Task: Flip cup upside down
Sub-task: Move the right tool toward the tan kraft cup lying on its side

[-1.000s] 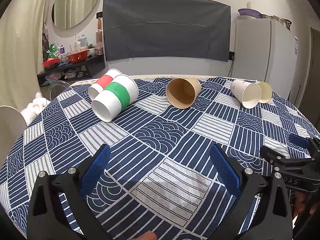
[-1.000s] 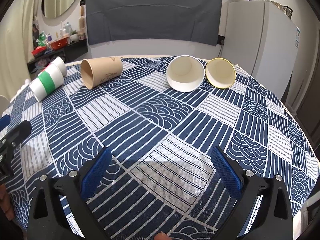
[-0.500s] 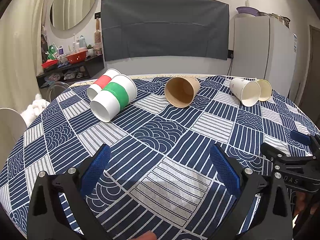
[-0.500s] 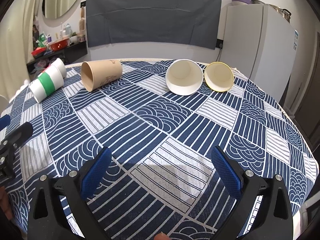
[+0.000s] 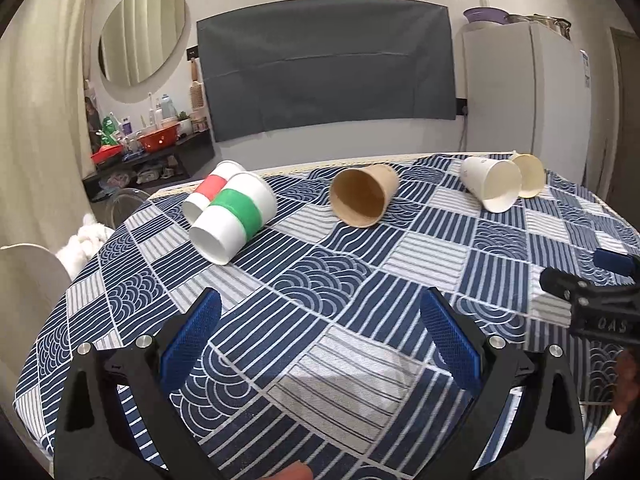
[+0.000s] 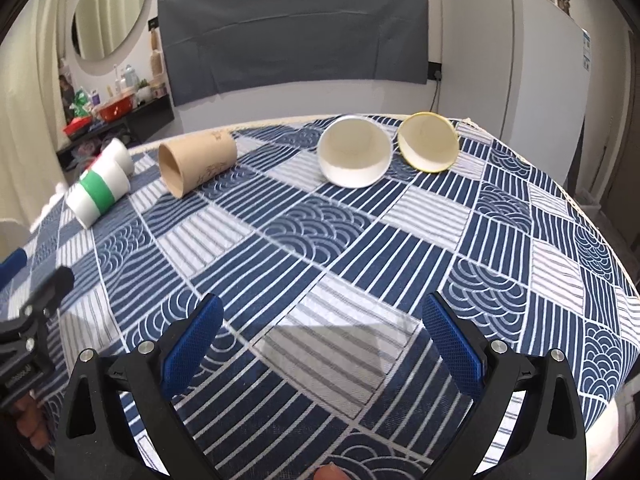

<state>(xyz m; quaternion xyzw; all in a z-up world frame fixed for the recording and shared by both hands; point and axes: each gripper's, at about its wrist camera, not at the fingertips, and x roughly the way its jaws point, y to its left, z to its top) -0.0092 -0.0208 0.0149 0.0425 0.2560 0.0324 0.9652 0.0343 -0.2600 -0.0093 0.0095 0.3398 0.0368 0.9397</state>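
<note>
I have both grippers hovering low over the near part of the worktop [image 5: 420, 256], which is covered in a navy and white patchwork cloth. The left gripper [image 5: 320, 328] has its blue-padded fingers [image 5: 192, 336] spread wide with nothing between them, and the right gripper [image 6: 320, 332] is released the same way, its fingers [image 6: 452, 344] apart over bare cloth.

All five paper cups lie on their sides, well ahead of both sets of fingers. Ahead and to the left of my left fingers is the green-banded cup [image 5: 234, 216], its mouth turned toward me, with the red-banded cup [image 5: 210, 194] touching it just behind. Almost straight ahead of the left fingers lies the brown kraft cup [image 5: 364, 198], mouth open toward that camera. Further right are the white cup [image 5: 490, 188] and, just beside and behind it, the yellow-rimmed cup [image 5: 530, 176].

From the right wrist view, the white cup [image 6: 354, 152] sits ahead of my right fingers with the yellow-rimmed cup [image 6: 428, 146] beside it on the right, both mouths facing me. The brown kraft cup [image 6: 196, 162] is ahead to the left, the green-banded cup [image 6: 98, 196] further left still.

None of the cups touches either gripper.
</note>
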